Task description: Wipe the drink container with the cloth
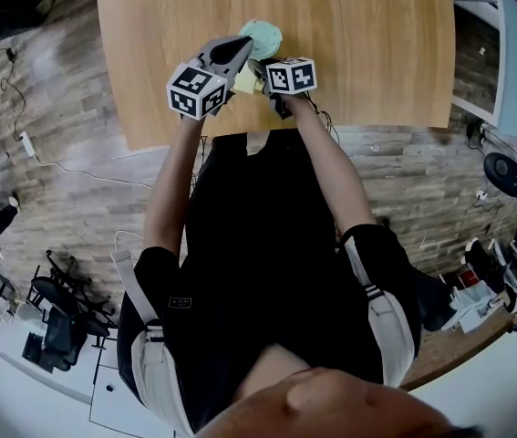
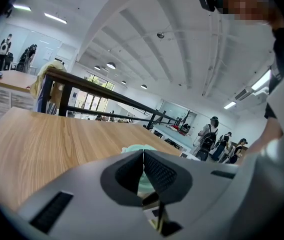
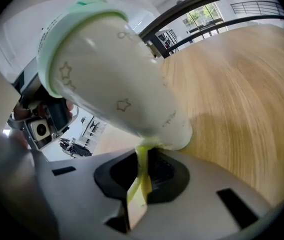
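Drink container point(image 3: 116, 74), white with mint lid, tilted above the bench point(image 3: 242, 94) near edge: right gripper point(image 3: 144, 153) jaws clamped on the yellow strip point(image 3: 140, 181) at its base, left gripper point(image 2: 143, 156) jaws pinching the mint cloth point(image 2: 131, 147) just beside; advised: steady the strip and press the cloth lightly along the body.

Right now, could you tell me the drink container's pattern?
Drink container: small star outlines on cream, best in right gripper view.
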Available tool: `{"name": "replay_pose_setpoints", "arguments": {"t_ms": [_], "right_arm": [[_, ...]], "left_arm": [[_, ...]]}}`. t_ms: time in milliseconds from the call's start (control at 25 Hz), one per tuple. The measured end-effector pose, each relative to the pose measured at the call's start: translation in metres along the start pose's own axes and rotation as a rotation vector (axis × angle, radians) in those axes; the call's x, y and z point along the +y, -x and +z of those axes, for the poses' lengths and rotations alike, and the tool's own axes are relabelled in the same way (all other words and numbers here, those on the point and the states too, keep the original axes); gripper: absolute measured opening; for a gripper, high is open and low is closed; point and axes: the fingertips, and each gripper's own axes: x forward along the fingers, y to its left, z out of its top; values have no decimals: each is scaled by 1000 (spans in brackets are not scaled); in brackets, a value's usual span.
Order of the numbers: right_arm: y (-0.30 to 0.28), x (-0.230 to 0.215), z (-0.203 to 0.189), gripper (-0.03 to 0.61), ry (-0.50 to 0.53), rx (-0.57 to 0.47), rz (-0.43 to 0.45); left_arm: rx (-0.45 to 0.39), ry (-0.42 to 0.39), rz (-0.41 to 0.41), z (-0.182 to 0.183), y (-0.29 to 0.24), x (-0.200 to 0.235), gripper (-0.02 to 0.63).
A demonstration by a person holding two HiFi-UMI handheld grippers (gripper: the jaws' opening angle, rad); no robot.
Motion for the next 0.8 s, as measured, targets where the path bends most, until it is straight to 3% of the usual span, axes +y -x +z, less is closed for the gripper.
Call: {"name": "replay_pose_setpoints", "arguments": {"t_ms": [360,800], "right_arm": [[0,-27,-6,43,-45,30,-58],[25,-50,13,43,4,-1,-101]], "left_arm": [[-13,14,18,0,8,9,23],[-23,29,51,-4,2,7,23]]}}
